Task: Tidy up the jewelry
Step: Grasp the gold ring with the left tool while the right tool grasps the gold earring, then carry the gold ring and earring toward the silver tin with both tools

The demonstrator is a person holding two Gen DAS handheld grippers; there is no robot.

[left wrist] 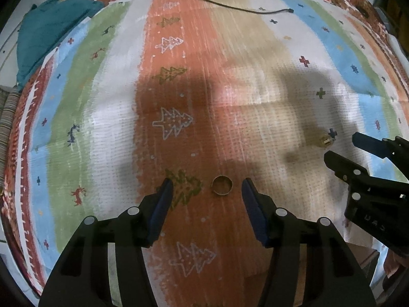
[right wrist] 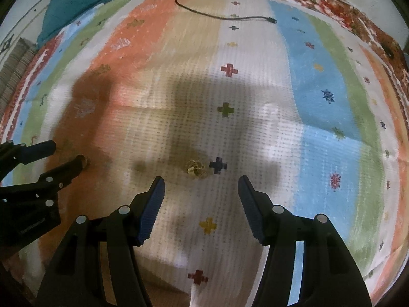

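A wide gold ring (left wrist: 221, 185) lies on the striped cloth, just ahead of and between the fingertips of my open left gripper (left wrist: 207, 183). A small bundle of thin gold rings (right wrist: 195, 168) lies on the white stripe just ahead of my open right gripper (right wrist: 200, 180); it also shows in the left wrist view (left wrist: 325, 141). The right gripper (left wrist: 340, 148) appears open at the right edge of the left wrist view. The left gripper (right wrist: 66, 153) appears at the left edge of the right wrist view, with the gold ring (right wrist: 85, 161) partly hidden behind its finger.
The striped patterned cloth (left wrist: 179, 64) covers the surface. A black cable (right wrist: 222, 16) lies at the far side. A teal fabric (left wrist: 51, 28) sits at the far left corner.
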